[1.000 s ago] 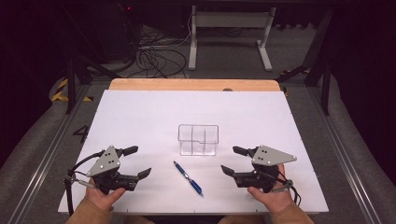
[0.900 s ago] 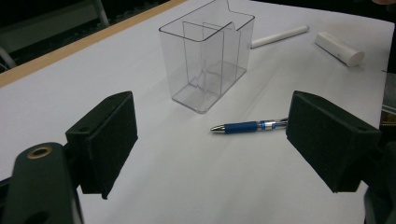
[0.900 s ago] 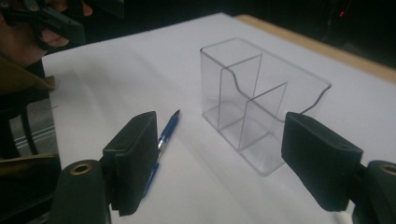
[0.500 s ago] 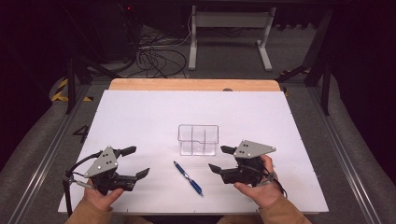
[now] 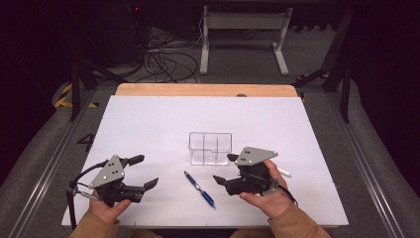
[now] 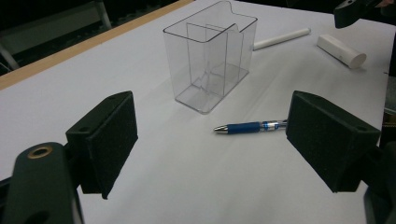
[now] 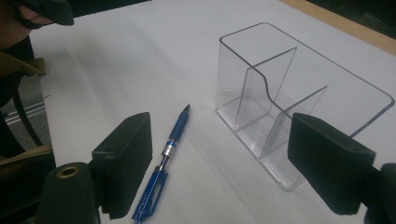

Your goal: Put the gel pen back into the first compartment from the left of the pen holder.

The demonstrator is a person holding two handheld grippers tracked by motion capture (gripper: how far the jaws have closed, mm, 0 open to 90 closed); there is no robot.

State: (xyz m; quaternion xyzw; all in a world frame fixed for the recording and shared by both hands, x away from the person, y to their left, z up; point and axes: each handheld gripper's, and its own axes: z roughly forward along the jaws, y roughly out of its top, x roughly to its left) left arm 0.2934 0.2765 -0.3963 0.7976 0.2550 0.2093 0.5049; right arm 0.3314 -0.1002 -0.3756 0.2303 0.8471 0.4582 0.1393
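Observation:
A blue pen (image 5: 199, 188) lies on the white table (image 5: 148, 124) in front of a clear divided box (image 5: 210, 148). My left gripper (image 5: 143, 171) rests at the near left, open and empty, a good way left of the pen. My right gripper (image 5: 224, 168) is open just right of the pen and in front of the box's right end. In the left gripper view the pen (image 6: 252, 127) lies between the open pads, farther off. In the right gripper view the pen (image 7: 168, 149) lies by the left pad (image 7: 128, 161), and the box (image 7: 289, 93) stands ahead to the right.
A thin white stick (image 6: 280, 38) and a short white cylinder (image 6: 341, 50) lie beyond the box; the stick (image 5: 284, 172) peeks out behind my right hand. A wooden strip (image 5: 205, 89) edges the table's far side. Cables and a stand sit on the floor beyond.
My right gripper has moved left and slightly forward, ending close to the pen and the box. The left gripper has barely shifted. The pen and box lie as before.

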